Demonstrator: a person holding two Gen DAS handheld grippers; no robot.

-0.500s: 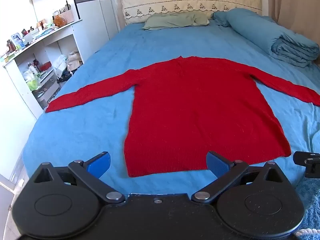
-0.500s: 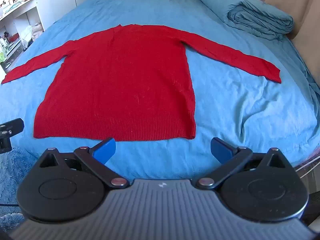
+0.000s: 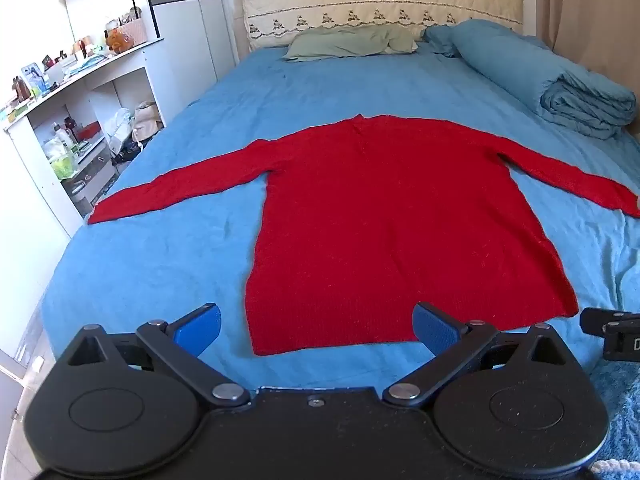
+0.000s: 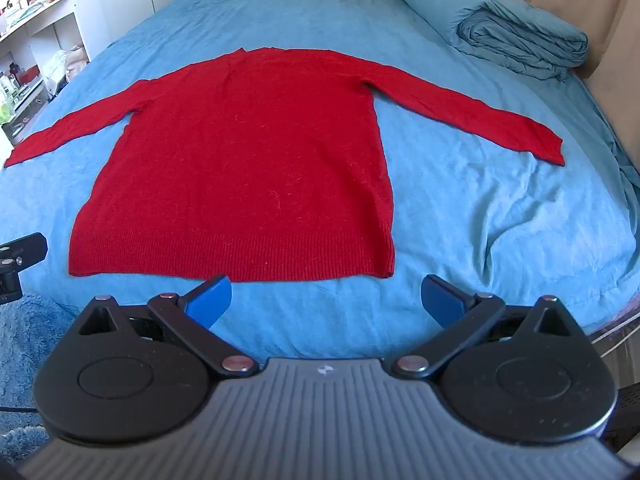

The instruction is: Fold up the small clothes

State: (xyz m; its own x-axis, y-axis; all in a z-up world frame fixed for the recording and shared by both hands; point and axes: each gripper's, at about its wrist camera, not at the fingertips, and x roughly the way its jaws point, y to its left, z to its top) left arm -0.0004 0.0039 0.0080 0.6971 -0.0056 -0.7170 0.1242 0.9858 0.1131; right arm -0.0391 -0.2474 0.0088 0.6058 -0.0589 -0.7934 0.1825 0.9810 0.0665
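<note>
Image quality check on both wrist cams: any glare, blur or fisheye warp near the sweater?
Left wrist view: the red sweater is sharp and evenly lit; the white shelf is blown out by daylight, and the bed edge bows with fisheye warp. Right wrist view: the sweater is crisp down to its ribbed hem; corners are vignetted black, and the quilt curves near the rim.

sweater's right cuff clipped by the frame edge, shelf clutter way too tiny to make out, other gripper mostly cut off

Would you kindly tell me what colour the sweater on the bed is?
The sweater is plain red, clearest in the right wrist view.
</note>
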